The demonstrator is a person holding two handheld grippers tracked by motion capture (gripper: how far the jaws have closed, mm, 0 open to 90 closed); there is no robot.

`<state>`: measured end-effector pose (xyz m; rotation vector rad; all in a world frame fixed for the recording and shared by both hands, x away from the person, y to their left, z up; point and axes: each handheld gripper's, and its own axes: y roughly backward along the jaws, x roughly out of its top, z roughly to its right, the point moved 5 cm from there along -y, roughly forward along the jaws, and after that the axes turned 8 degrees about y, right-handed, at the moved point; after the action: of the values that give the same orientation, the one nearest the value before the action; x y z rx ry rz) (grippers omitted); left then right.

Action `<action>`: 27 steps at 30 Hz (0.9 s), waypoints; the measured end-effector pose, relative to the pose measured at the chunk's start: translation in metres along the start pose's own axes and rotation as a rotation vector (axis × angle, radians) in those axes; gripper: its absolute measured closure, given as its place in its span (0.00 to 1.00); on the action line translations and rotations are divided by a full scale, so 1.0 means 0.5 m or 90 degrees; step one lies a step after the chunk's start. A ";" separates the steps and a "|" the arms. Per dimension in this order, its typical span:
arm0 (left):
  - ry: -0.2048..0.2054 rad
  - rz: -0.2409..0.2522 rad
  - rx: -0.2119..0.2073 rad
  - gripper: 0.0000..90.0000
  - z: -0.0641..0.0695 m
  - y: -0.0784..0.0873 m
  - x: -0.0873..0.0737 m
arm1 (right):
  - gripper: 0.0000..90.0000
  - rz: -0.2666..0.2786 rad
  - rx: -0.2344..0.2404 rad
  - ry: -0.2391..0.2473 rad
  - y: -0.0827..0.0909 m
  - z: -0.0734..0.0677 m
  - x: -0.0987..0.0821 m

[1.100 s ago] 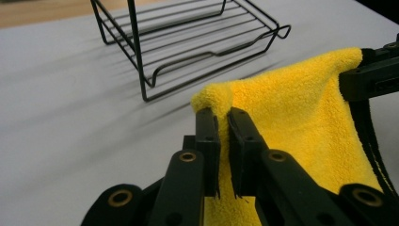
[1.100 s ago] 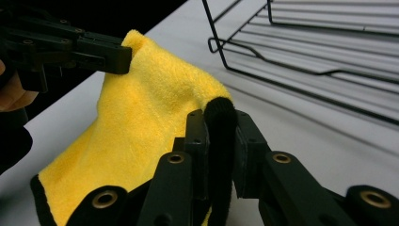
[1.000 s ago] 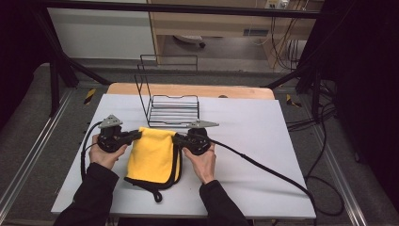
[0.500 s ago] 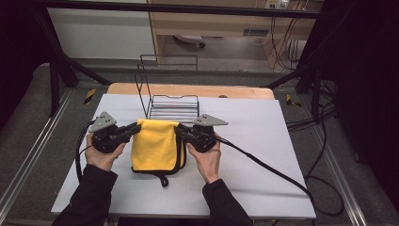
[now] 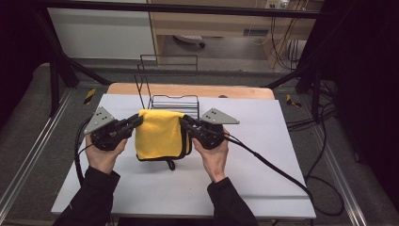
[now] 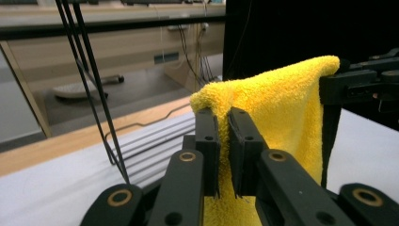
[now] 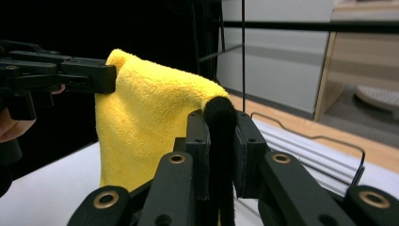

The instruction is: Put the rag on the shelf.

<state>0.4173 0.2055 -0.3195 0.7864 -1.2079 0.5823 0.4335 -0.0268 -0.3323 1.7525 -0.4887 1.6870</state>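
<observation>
- So, the left gripper is clamped on the near-left top corner of the yellow towel, just in front of the wire rack.
- The towel hangs between both grippers, its lower edge near the table.
- The right gripper pinches the right corner by its black trim.
- To hang it well, I'd keep both corners level and taut above the rack.
- No readable writing anywhere.
</observation>
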 end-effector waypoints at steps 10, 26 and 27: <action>-0.009 0.068 0.000 0.92 0.016 0.012 0.043 | 0.89 0.062 -0.010 0.034 0.024 -0.003 0.045; -0.011 0.153 -0.007 0.92 0.038 0.002 0.117 | 0.89 0.130 -0.046 0.064 0.054 0.013 0.120; -0.010 0.157 -0.007 0.92 0.039 0.000 0.122 | 0.89 0.135 -0.049 0.064 0.055 0.014 0.126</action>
<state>0.4221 0.1895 -0.2577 0.6368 -1.3320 0.7715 0.4270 -0.0407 -0.2650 1.5983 -0.7049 1.8661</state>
